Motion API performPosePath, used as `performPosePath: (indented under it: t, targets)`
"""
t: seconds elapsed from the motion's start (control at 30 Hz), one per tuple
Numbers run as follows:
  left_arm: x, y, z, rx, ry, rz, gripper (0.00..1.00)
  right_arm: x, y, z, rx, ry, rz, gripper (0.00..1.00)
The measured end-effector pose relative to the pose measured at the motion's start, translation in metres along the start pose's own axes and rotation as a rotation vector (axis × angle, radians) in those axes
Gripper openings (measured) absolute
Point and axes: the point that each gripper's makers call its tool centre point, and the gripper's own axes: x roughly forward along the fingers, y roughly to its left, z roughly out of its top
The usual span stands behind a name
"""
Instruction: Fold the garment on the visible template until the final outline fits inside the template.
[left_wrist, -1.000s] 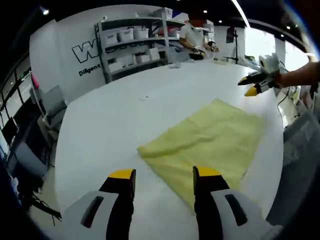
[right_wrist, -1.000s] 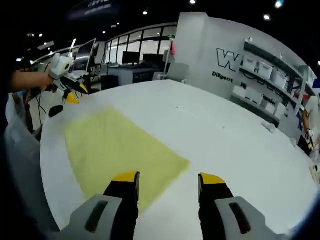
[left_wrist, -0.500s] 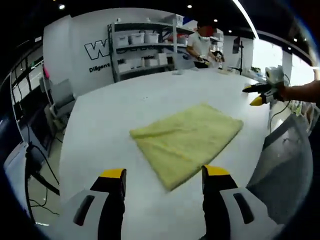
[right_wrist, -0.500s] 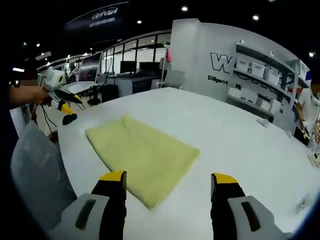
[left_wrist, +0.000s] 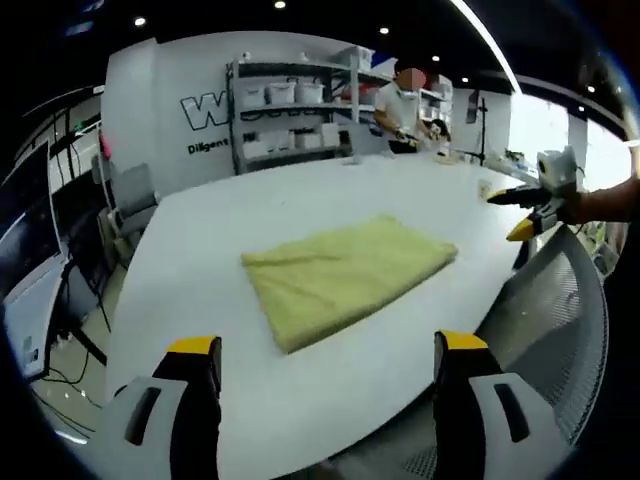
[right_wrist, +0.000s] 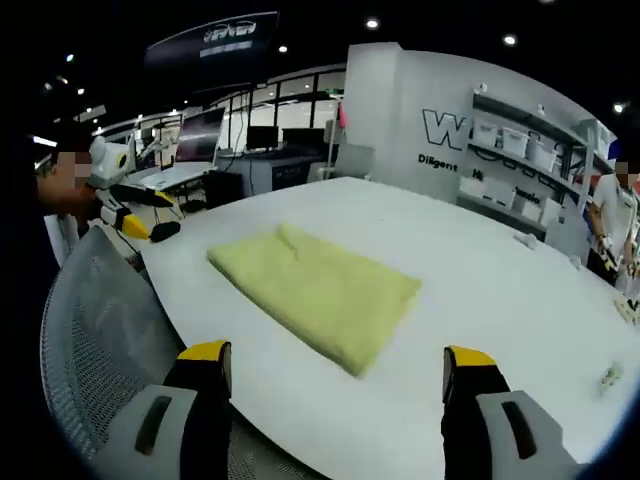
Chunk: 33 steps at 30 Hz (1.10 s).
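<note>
A yellow garment lies folded into a flat rectangle on the white table; in the right gripper view the garment has a small raised crease at its far corner. My left gripper is open and empty, held back from the table's near edge. My right gripper is also open with nothing between its yellow-tipped fingers, short of the cloth. Each gripper shows in the other's view: the right gripper at the right, the left gripper at the left, both off the table beside the cloth.
A grey mesh chair back stands between me and the table. Shelves with white bins line the far wall. A person works at the table's far end. Small items lie at the right.
Both grippers have drawn back from the garment and off the table, and their jaws stand wider apart. The chair back has come into both views. The garment lies still.
</note>
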Motion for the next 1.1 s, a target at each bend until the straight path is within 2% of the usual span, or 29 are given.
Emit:
performPosePath:
  t: [0.1,0.13,0.27,0.3,0.37,0.4,0.47,0.5,0.53,0.6,0.8,0.87,0.93,1.1]
  targets:
    - [0.004,-0.008,0.005,-0.006,-0.049,0.023,0.94,0.003,0.006,-0.006,0.01,-0.006,0.002,0.98]
    - [0.008,-0.01,0.005,0.003,-0.06,0.041,0.95,0.006,0.01,-0.01,0.001,-0.001,0.005,0.99]
    - [0.018,-0.024,0.0,0.032,-0.062,0.045,0.96,0.013,0.027,-0.024,-0.035,0.01,0.031,0.98]
    - [0.02,-0.029,0.001,0.03,-0.072,0.032,0.96,0.012,0.02,-0.02,0.057,0.012,0.005,0.98]
    - [0.024,-0.038,-0.002,0.033,-0.083,-0.007,0.96,0.009,0.011,-0.015,-0.006,-0.032,-0.037,0.99]
    - [0.025,-0.04,-0.005,0.045,-0.073,-0.009,0.96,0.008,0.011,-0.007,0.024,-0.08,-0.026,0.99]
    - [0.027,-0.04,-0.014,0.079,-0.033,-0.02,0.96,0.009,0.01,-0.013,0.03,-0.053,-0.025,0.99]
    - [0.027,-0.04,-0.014,0.068,-0.032,-0.026,0.97,0.009,0.008,-0.022,0.043,0.002,-0.038,0.99]
    - [0.027,-0.039,-0.013,0.057,-0.033,-0.028,0.97,0.009,0.007,-0.023,0.048,0.011,-0.047,0.99]
    - [0.028,-0.037,-0.01,0.039,-0.047,-0.027,0.98,0.008,0.005,-0.018,0.057,-0.03,-0.05,0.99]
    - [0.032,-0.033,-0.007,0.02,-0.074,-0.002,0.99,0.009,0.004,-0.018,0.053,-0.037,-0.047,0.99]
    - [0.032,-0.034,-0.003,0.009,-0.101,-0.007,0.99,0.008,0.002,-0.017,0.068,-0.053,-0.053,0.99]
    - [0.033,-0.034,-0.005,0.014,-0.092,-0.003,0.99,0.008,0.0,-0.017,0.081,-0.058,-0.056,0.99]
    - [0.031,-0.032,-0.001,-0.001,-0.123,0.001,0.99,0.008,0.0,-0.019,0.059,-0.045,-0.066,0.99]
